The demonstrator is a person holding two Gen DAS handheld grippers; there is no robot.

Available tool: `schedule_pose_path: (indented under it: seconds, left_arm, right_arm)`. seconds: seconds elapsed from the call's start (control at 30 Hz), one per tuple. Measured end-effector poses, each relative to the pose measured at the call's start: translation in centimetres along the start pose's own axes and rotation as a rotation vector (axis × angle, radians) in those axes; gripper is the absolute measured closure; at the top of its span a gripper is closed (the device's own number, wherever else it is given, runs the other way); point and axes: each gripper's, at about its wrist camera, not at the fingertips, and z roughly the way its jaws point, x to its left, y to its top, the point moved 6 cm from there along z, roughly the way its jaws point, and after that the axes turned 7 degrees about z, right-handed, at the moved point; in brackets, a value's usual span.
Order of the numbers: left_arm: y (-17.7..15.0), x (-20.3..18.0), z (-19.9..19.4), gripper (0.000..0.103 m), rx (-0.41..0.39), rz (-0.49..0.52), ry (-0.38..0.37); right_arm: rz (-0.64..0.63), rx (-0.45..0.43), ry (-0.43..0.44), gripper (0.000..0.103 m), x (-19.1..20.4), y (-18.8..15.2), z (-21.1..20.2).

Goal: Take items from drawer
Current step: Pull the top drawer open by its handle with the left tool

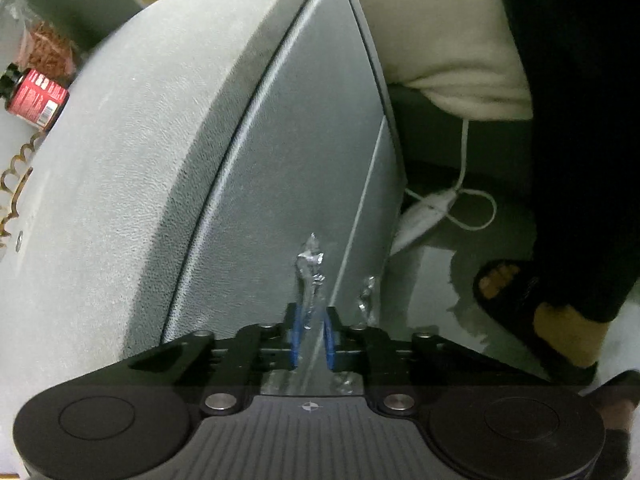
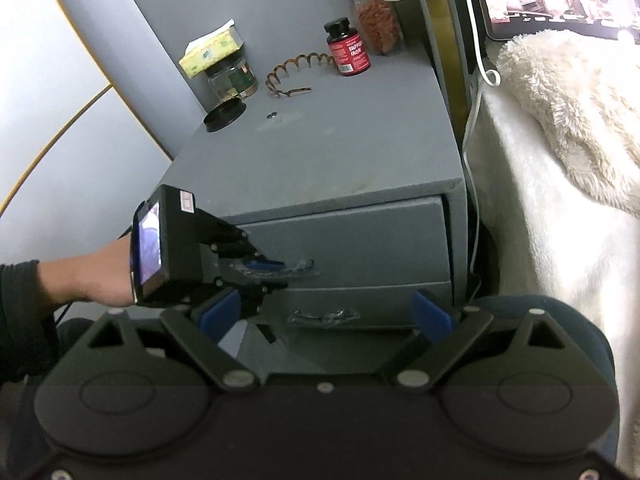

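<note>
A grey nightstand (image 2: 320, 152) has two drawers. The upper drawer (image 2: 360, 232) stands slightly out from the cabinet front. My left gripper (image 2: 268, 270) is shut on the upper drawer's handle (image 2: 300, 268), which is wrapped in clear plastic. In the left wrist view the blue pads of my left gripper (image 1: 312, 340) pinch that handle (image 1: 310, 276) against the drawer front (image 1: 288, 168). The lower drawer's handle (image 2: 324, 315) is free. My right gripper (image 2: 326, 316) is open and empty, held back in front of the nightstand. The drawer's inside is hidden.
On the nightstand top stand a red supplement bottle (image 2: 347, 48), a glass jar (image 2: 232, 80) with its black lid (image 2: 224, 115) beside it, a tissue box (image 2: 210, 54), a brown hair band (image 2: 296, 70) and a snack bag (image 2: 376, 24). A bed with a fluffy white blanket (image 2: 560, 120) is at right.
</note>
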Motion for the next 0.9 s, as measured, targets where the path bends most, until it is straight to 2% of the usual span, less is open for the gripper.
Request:
schedule_pose_path:
  seconds: [0.17, 0.3, 0.77, 0.9]
  left_arm:
    - [0.1, -0.6, 0.7, 0.097, 0.012, 0.087, 0.022]
    - [0.0, -0.5, 0.9, 0.098, -0.001, 0.116, 0.018]
    - [-0.4, -0.7, 0.8, 0.098, -0.032, 0.099, -0.008]
    - [-0.9, -2.4, -0.4, 0.098, -0.066, 0.137, -0.022]
  right_arm:
    - [0.006, 0.0, 0.005, 0.009, 0.0, 0.0, 0.0]
    - [0.006, 0.001, 0.004, 0.009, 0.0, 0.0, 0.1]
    - [0.013, 0.002, 0.005, 0.008, -0.1, 0.2, 0.2]
    - [0.015, 0.001, 0.004, 0.008, -0.2, 0.2, 0.1]
